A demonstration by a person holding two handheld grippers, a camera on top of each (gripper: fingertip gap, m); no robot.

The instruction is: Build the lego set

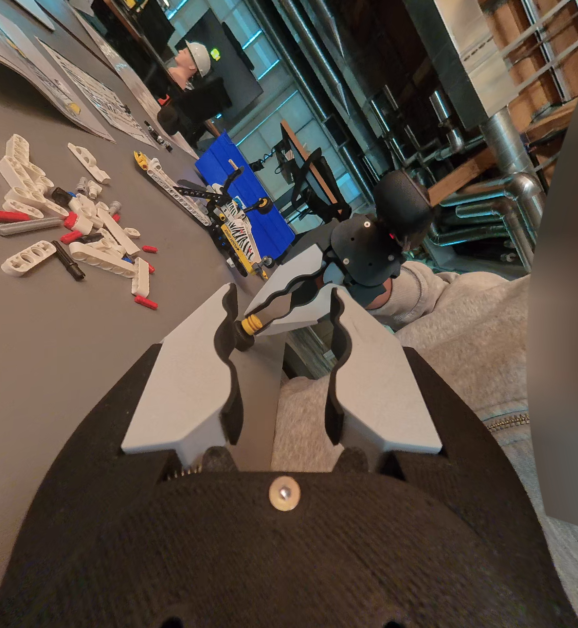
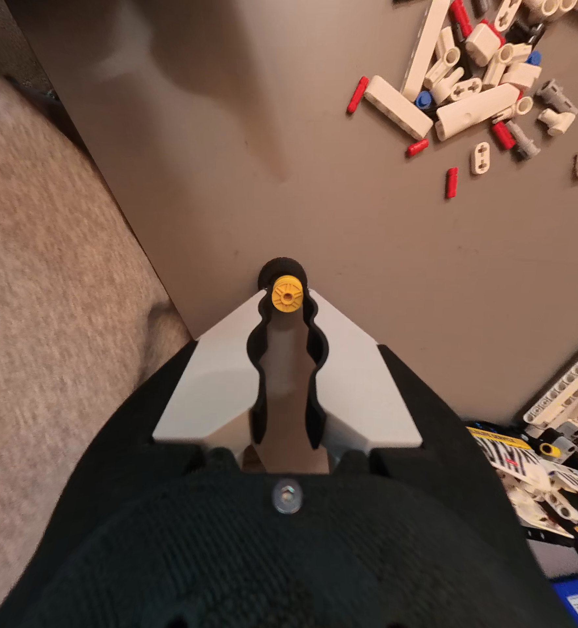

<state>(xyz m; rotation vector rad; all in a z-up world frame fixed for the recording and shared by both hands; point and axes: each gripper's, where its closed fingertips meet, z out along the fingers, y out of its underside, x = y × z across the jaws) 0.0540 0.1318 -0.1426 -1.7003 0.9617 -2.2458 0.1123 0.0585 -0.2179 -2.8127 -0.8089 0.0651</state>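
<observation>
Lego model [image 1: 236,231], partly built, zebra-striped and yellow, upper centre of left wrist view, on grey table [image 1: 76,339]. Loose lego pieces [image 1: 76,224] heaped at left. Left gripper [image 1: 281,326] gaping wide, holding nothing. Right gripper [image 2: 287,299] pinched around yellow wheel hub [image 2: 287,298] at frame centre, touching small black tyre [image 2: 281,266].

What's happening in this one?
A person with a gripper in each hand is building a lego model at a grey table. The right gripper is shut on a yellow wheel hub, pressing it against a small black tyre on the table near its edge. The left gripper is open beside them, one finger against the tyre. The half-built model and loose parts lie farther off.
</observation>
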